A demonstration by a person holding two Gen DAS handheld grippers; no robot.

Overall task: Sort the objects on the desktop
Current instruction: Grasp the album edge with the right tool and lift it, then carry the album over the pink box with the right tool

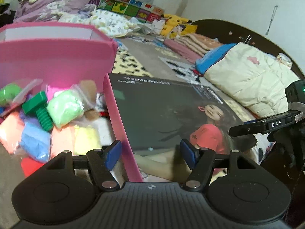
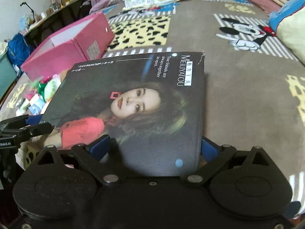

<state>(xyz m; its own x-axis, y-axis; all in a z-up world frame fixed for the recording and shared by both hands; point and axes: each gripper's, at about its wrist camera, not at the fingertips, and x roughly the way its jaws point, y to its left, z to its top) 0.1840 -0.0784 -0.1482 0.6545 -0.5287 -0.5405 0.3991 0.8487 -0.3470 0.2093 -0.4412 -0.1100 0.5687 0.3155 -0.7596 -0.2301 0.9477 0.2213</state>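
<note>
A pink box (image 1: 57, 57) stands open, filled with bagged coloured clay lumps (image 1: 64, 108) and a green toy bolt (image 1: 41, 110). Its dark lid (image 1: 171, 114) with a woman's portrait stands tilted beside it. My left gripper (image 1: 150, 155) is open, its blue pads either side of the lid's pink side wall (image 1: 122, 126). In the right wrist view the lid (image 2: 144, 105) fills the middle. My right gripper (image 2: 152, 148) has its blue pads on both sides of the lid's near edge, shut on it. The pink box (image 2: 76, 43) and the clay bags (image 2: 43, 91) lie to its left.
All this sits on a bed with a grey cartoon-print blanket (image 2: 247, 105). Folded quilts (image 1: 247, 76), pillows and yellow plush toys (image 1: 175, 22) lie along the far side. My right gripper's body (image 1: 266, 126) shows at the right of the left wrist view.
</note>
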